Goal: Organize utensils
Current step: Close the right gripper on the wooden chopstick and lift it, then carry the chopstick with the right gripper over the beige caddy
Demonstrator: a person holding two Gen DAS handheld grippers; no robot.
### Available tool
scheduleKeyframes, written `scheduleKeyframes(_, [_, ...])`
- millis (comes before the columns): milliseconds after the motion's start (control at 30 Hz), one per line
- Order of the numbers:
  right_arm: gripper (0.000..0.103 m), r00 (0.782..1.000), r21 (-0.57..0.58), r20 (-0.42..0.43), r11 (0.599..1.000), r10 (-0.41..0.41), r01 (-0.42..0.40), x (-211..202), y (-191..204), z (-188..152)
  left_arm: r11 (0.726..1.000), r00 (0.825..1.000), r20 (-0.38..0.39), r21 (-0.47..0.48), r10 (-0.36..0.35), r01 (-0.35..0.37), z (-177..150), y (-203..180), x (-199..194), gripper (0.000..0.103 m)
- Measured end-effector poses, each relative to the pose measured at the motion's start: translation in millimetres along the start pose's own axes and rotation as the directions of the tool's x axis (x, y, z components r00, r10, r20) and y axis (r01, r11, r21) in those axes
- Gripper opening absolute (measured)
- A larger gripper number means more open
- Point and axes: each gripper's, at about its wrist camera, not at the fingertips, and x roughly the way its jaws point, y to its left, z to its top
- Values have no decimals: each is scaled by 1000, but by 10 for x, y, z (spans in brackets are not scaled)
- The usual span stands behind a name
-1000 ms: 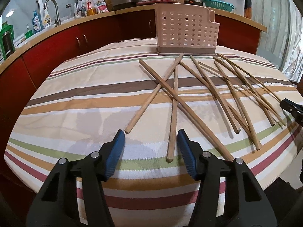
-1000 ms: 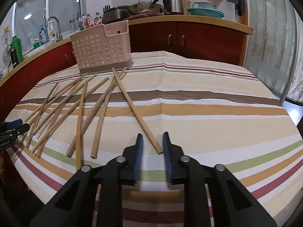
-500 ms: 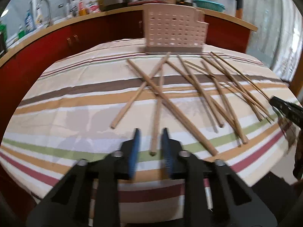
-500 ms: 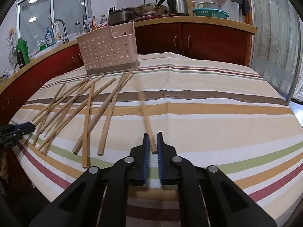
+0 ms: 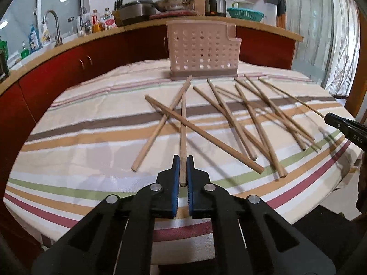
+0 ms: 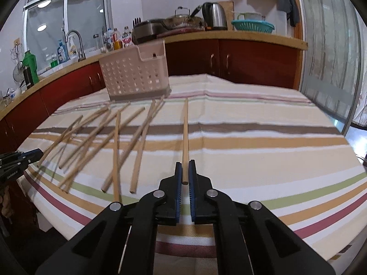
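Note:
Several wooden chopsticks (image 5: 243, 123) lie scattered and crossed on the striped tablecloth. Behind them stands a pink perforated basket (image 5: 201, 50), which also shows in the right wrist view (image 6: 135, 73). My left gripper (image 5: 182, 161) is closing its jaws the last bit, and its blue pads press on the near end of one chopstick (image 5: 183, 123) that points straight at the basket. My right gripper (image 6: 185, 166) is shut on the near end of another chopstick (image 6: 185, 133), held apart from the pile and pointing ahead. Each gripper shows at the edge of the other's view.
The round table (image 6: 263, 142) sits against a red cabinet counter (image 5: 68, 64) with a sink, bottles, pots and a kettle. To the right of my right gripper's chopstick is bare cloth. A glass door (image 6: 328, 57) is at the far right.
Both grippers went from open to shut, each on the end of a chopstick. The right gripper's chopstick swung from a slant to straight ahead.

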Motion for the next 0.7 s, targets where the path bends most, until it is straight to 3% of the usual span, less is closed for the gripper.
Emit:
scheduleKeyframes(433, [6, 988, -51, 151, 999, 21, -13, -495, 208, 437, 999, 988, 154, -40, 31, -25, 368, 154, -589, 7])
scheduleKeyframes(700, [6, 979, -67, 200, 998, 32, -19, -674, 305, 565, 999, 972, 229, -41, 43, -35, 531, 165, -900, 7])
